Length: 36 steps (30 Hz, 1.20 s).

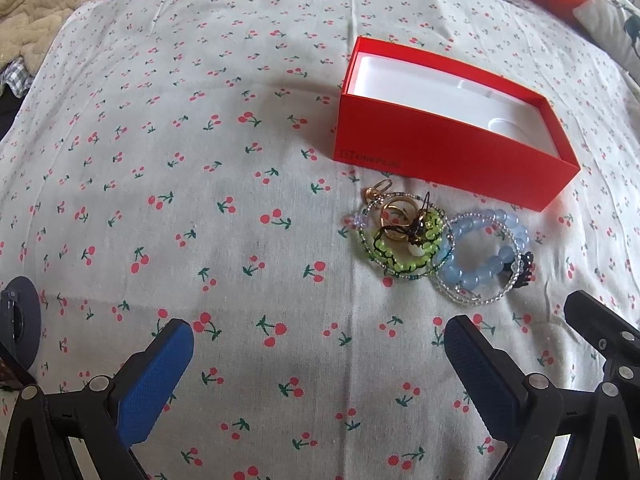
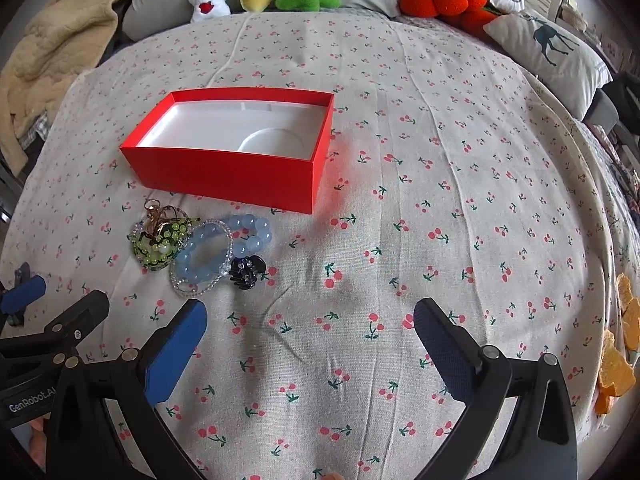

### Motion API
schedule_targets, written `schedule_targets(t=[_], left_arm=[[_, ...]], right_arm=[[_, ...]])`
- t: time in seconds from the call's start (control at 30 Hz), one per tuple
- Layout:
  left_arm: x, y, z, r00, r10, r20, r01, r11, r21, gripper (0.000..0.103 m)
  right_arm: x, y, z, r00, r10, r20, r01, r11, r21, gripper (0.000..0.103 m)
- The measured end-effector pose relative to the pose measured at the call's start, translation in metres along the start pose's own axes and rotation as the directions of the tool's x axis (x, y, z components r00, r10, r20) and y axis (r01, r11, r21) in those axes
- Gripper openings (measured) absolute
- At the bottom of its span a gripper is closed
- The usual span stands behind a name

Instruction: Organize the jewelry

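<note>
While both jaws are standing wide apart and gripping nothing, the left gripper [image 1: 318, 350] and right gripper [image 2: 310, 330] are hovering over the cherry-print bedsheet [image 2: 440, 200]. Jewelry [image 1: 436, 240] is lying heaped at one o'clock from the left gripper, just beside the red box [image 1: 452, 156], which is sitting empty; sorting is looking unstarted.

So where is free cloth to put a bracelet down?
Free: the cherry-print cloth right of the red cardboard box, and in front of both open grippers. Crowded: the beaded jewellery pile just before the box.
</note>
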<state>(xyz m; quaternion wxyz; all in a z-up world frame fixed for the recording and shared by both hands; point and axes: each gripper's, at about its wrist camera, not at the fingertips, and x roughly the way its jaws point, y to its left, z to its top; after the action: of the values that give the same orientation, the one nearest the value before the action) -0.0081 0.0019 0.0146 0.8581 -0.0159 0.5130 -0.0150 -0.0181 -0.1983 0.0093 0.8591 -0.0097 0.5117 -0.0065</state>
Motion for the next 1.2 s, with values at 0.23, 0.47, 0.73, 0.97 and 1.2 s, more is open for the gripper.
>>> schedule_targets(t=[0.23, 0.47, 0.73, 0.97, 1.2], left_arm=[[0.0007, -0.0017, -0.0038, 1.000, 0.000, 0.001, 0.000, 1.000, 0.001, 0.103], [0.0007, -0.0025, -0.0046, 1.000, -0.001, -0.002, 0.001, 1.000, 0.002, 0.103], [-0.0001, -0.0036, -0.0058, 1.000, 0.001, -0.001, -0.001, 1.000, 0.007, 0.103], [0.0003, -0.0023, -0.0060, 1.000, -0.001, 0.001, 0.001, 1.000, 0.003, 0.103], [-0.0003, -0.0011, -0.0056, 1.000, -0.002, 0.000, 0.002, 1.000, 0.009, 0.103]], right_arm=[[0.0011, 0.0000, -0.0007, 1.000, -0.002, 0.000, 0.002, 1.000, 0.000, 0.103], [0.0020, -0.0013, -0.0003, 1.000, -0.006, -0.002, 0.006, 1.000, 0.005, 0.103], [0.0024, -0.0006, -0.0001, 1.000, -0.011, -0.003, 0.011, 1.000, 0.003, 0.103], [0.0027, -0.0009, -0.0001, 1.000, -0.011, -0.003, 0.011, 1.000, 0.005, 0.103], [0.0027, -0.0014, -0.0003, 1.000, -0.012, -0.003, 0.012, 1.000, 0.004, 0.103]])
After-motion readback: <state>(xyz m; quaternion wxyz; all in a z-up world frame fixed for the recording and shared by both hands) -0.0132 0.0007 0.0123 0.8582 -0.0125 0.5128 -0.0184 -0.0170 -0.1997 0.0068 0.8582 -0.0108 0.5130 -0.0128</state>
